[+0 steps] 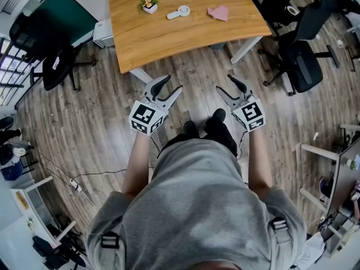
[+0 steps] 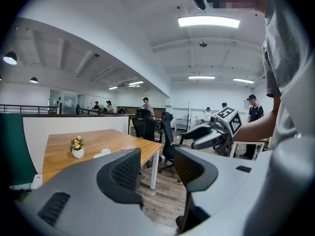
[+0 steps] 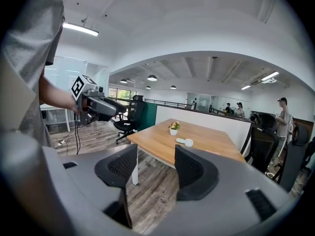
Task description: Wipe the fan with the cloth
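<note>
A small white hand fan (image 1: 178, 12) lies on the wooden table (image 1: 169, 38), with a pink cloth (image 1: 218, 12) folded to its right. Both are far ahead of me, past bare floor. My left gripper (image 1: 173, 83) and right gripper (image 1: 224, 83) hover side by side over the floor in front of the person's feet, short of the table's near edge. Each stands open with nothing between its jaws. In the left gripper view the fan (image 2: 102, 154) shows beyond the open left gripper (image 2: 157, 168). The right gripper view has the fan (image 3: 185, 142) past the open right gripper (image 3: 156, 168).
A little potted flower (image 1: 149, 3) stands left of the fan. Black office chairs sit at the left (image 1: 53, 66) and the right (image 1: 304, 66) of the table. A cable and power strip (image 1: 76, 185) lie on the floor at the lower left. People stand in the far background.
</note>
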Available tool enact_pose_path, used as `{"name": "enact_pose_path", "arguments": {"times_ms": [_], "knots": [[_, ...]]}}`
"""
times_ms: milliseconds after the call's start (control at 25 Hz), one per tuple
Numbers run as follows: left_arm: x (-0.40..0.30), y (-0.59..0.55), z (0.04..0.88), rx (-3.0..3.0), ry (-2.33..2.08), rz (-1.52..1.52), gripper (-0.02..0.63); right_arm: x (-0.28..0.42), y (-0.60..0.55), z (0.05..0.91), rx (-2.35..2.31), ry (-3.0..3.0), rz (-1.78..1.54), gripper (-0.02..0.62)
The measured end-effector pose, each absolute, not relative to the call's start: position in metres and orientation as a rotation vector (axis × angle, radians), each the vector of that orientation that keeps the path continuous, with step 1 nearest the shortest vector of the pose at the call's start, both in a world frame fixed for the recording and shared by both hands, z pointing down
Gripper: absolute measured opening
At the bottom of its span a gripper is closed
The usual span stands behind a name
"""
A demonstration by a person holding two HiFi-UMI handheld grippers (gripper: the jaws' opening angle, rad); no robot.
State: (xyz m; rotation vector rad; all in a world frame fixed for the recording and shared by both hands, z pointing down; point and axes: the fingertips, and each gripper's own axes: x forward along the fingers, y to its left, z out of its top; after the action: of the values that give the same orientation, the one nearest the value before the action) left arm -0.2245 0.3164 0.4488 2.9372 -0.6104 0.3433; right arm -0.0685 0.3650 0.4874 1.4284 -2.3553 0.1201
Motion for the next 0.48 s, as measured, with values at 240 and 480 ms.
{"name": "enact_pose_path", "arguments": {"times_ms": [240,480], "knots": [[-0.2241,0.3201,0.4537,2.942,-0.584,0.364,0.253,-0.0742,0.3649,0.4926,1.411,-2.339,0.12,0.284],[-0.2294,0.3165,0.4501,2.94,-0.578,0.343,0.253,-0.0796,0.3643,0.4916,1.408,-2.331,0.121,0.295]]}}
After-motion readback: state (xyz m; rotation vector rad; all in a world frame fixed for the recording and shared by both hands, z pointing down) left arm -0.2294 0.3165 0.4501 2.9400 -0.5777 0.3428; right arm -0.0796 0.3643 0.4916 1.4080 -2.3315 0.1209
